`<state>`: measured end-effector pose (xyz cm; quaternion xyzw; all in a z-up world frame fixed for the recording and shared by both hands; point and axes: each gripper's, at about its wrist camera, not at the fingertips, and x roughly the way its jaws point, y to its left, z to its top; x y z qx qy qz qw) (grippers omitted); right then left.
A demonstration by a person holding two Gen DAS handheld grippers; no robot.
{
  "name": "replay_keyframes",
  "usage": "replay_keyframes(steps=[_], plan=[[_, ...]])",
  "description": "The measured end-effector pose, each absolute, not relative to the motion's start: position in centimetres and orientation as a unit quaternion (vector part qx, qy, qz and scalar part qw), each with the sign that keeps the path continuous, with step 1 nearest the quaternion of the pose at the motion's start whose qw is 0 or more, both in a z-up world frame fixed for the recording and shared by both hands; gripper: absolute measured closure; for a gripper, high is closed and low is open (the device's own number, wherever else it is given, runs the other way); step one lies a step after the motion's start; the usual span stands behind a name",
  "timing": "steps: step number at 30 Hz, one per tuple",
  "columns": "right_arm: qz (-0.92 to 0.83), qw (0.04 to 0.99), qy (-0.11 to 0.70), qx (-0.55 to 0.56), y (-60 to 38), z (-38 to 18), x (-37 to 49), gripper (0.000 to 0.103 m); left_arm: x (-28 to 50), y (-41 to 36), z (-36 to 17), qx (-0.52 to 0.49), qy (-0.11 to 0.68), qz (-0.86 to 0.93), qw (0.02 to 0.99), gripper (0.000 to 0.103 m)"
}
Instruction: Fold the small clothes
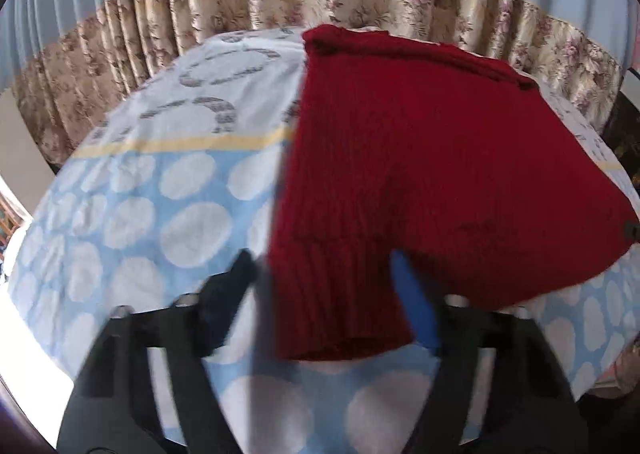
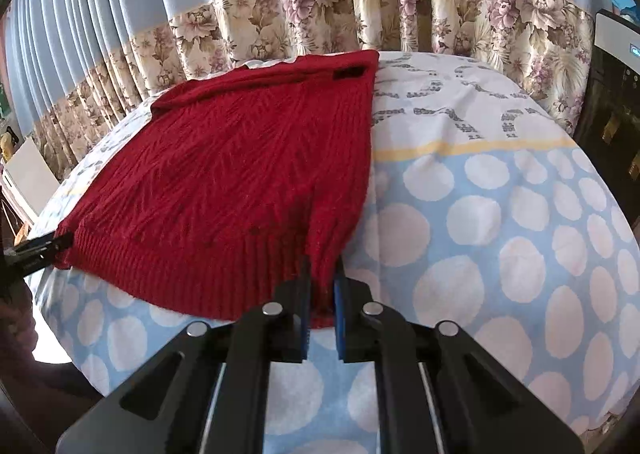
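Gripping: right gripper point(image 2: 322, 294) has its fingers pinched on the hem corner of the red sweater point(image 2: 240, 158).
Framing: left gripper point(image 1: 324, 290) half-open around the opposite hem corner, apparently not clamped.
Location: sweater flat on the bed point(image 2: 500, 214), readied for folding.

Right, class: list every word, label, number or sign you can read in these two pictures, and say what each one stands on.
Nothing can be read.
Grey ring marks on the bedsheet: possibly tiny lettering, too blurred to read.
Dark patch on the red sweater: no legible text.
Small lit panel on the appliance at the right edge: too small to read.
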<state>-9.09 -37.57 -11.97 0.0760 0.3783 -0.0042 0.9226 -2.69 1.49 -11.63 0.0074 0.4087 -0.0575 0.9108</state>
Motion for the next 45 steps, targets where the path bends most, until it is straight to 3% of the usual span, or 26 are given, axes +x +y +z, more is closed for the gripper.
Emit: replay_keyframes(steps=[1, 2, 4, 5, 18, 23, 31, 45], plan=[[-0.003, 0.923, 0.377, 0.082, -37.7, -12.0, -9.1, 0.094, -2.7, 1.4, -11.6, 0.007, 0.409, -0.060, 0.911, 0.055], [-0.003, 0.923, 0.376, 0.086, -37.8, -11.9, -9.0, 0.094, -2.7, 1.1, -11.5, 0.009, 0.406, -0.064, 0.912, 0.074], [-0.005, 0.925, 0.368, 0.097, -38.2, -11.6, -9.2, 0.094, -2.8, 0.6, -11.0, 0.007, 0.405, -0.076, 0.911, 0.087], [-0.003, 0.925, 0.367, 0.100, -38.3, -11.5, -9.1, 0.094, -2.8, 0.6, -10.8, 0.003, 0.405, -0.078, 0.911, 0.088], [-0.003, 0.938, 0.329, 0.109, -40.1, -7.5, -8.9, 0.094, -0.8, 1.4, -6.2, -0.037, 0.436, -0.075, 0.896, 0.088], [0.005, 0.944, 0.312, 0.104, -40.6, -5.7, -6.5, 0.094, 1.7, -0.1, -4.0, -0.003, 0.404, -0.079, 0.911, 0.088], [0.012, 0.950, 0.291, 0.111, -42.9, -3.0, 2.4, 0.094, 9.3, -2.2, -0.8, 0.033, 0.340, -0.079, 0.936, 0.088], [0.031, 0.932, 0.319, 0.167, -46.7, -2.5, 21.6, 0.094, 27.5, -4.2, -0.2, -0.016, 0.352, -0.072, 0.933, 0.088]])
